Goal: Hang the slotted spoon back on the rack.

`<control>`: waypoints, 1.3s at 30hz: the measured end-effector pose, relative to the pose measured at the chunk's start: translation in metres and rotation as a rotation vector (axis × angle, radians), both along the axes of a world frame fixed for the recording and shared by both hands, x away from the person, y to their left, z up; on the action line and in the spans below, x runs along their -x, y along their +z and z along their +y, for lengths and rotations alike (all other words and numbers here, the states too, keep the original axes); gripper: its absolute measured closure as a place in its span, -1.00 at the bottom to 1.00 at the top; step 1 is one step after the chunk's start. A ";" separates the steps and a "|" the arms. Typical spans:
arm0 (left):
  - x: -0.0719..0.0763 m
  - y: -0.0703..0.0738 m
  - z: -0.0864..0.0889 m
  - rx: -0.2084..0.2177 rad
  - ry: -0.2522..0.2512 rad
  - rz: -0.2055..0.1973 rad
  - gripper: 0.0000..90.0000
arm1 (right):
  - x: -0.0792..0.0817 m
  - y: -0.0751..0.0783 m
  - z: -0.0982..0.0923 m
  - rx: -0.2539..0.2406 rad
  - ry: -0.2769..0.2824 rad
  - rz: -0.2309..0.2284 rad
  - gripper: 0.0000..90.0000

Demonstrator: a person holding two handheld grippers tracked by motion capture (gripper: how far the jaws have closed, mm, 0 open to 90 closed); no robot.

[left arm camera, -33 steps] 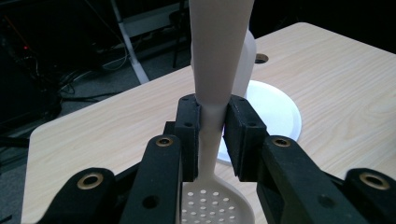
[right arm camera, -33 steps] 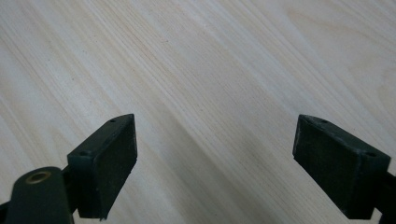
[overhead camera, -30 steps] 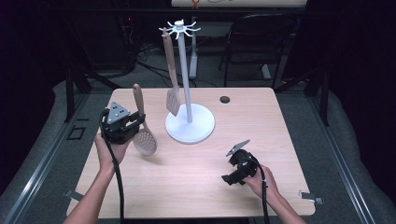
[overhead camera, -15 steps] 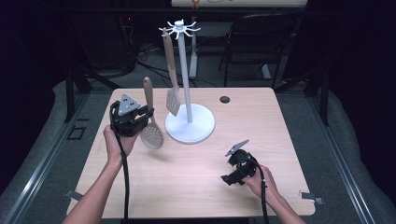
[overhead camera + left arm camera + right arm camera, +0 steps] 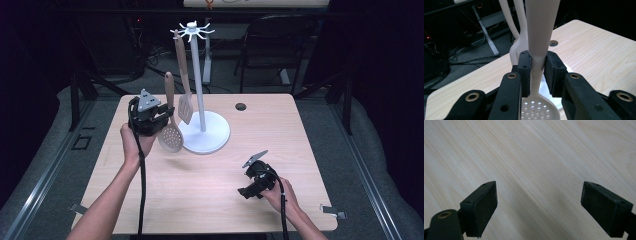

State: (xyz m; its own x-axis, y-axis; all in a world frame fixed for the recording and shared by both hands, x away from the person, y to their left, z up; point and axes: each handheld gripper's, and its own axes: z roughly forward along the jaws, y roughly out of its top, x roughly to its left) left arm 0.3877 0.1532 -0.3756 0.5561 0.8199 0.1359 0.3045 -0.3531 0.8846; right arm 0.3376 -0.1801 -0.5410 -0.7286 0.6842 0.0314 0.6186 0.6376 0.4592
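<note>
My left gripper (image 5: 161,119) is shut on the neck of a beige skimmer spoon (image 5: 170,133), held upright with its perforated bowl down, just left of the white utensil stand (image 5: 200,100). In the left gripper view the two pads (image 5: 525,72) clamp the skimmer's handle (image 5: 540,32), and the perforated bowl shows below them. A beige slotted spatula (image 5: 184,85) hangs from a hook at the top of the stand. My right gripper (image 5: 248,184) rests low over the table near the front right; its jaws stand wide apart above bare wood (image 5: 539,170) with nothing between them.
The light wooden table (image 5: 300,140) has a small round cable hole (image 5: 241,106) near its back edge. The stand's round white base (image 5: 212,137) sits at centre back. Dark floor, a chair and cables lie beyond the table's far edge.
My left gripper has carried the skimmer to the right and upward, closer to the stand. The right gripper has stayed where it was.
</note>
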 end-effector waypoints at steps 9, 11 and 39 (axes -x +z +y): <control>-0.004 0.006 -0.006 0.020 0.002 -0.005 0.68 | 0.000 0.000 0.002 -0.001 0.009 0.006 -0.70; -0.005 0.007 -0.007 0.024 0.001 -0.003 0.68 | 0.000 0.001 0.001 0.000 0.006 0.004 -0.70; -0.028 0.038 -0.033 0.005 0.002 -0.010 0.68 | 0.002 0.001 -0.001 0.025 0.011 0.006 -0.70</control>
